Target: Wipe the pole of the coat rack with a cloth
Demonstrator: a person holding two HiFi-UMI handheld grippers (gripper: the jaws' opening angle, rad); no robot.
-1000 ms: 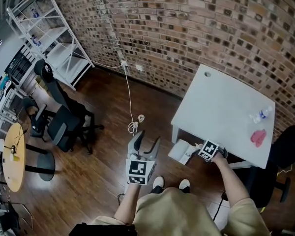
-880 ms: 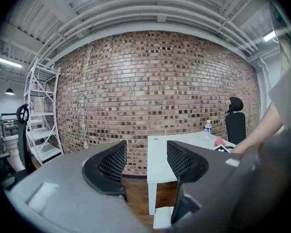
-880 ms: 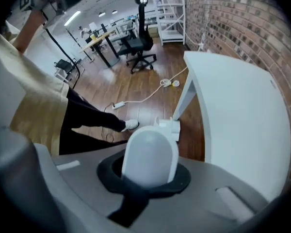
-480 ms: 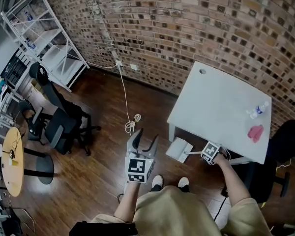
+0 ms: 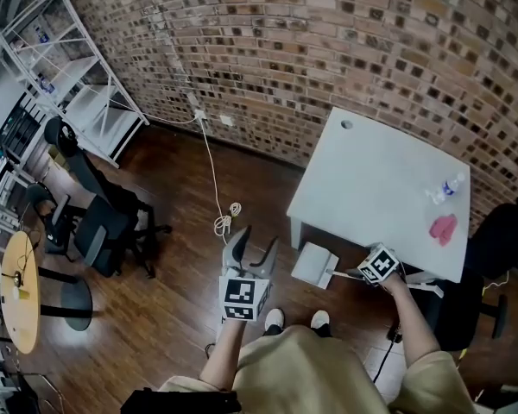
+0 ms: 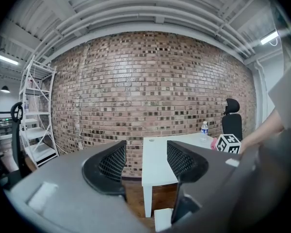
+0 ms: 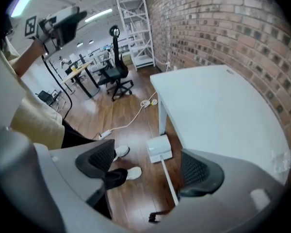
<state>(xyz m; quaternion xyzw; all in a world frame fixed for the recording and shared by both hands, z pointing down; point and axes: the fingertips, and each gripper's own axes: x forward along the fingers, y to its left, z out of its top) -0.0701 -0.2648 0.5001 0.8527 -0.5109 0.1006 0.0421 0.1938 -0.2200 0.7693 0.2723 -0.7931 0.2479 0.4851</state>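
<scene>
A: Is that pink thing (image 5: pixel 443 228) on the desk (image 5: pixel 371 188) a cloth?

B: Too small to tell from the head view, it's only a pink lump. The label on the bottle (image 5: pixel 446 186) near it can't be read either.

A: And the tall black shape (image 5: pixel 78 149) by the office chairs (image 5: pixel 99 231), is it the coat rack?

B: Chair back or pole, I cannot tell. The white shelving (image 5: pixel 99 102) behind it is cut off at the top left corner.

A: The white flat thing (image 5: pixel 314 264) on the floor?

B: Unclear what it is. A thin rod (image 7: pixel 169 181) leaves it, and I cannot see where its near end finishes.

A: Anything else?

B: The black chair (image 5: pixel 505 248) runs off the right edge, and the person's shoes (image 5: pixel 274 319) are half hidden under the torso.
</scene>
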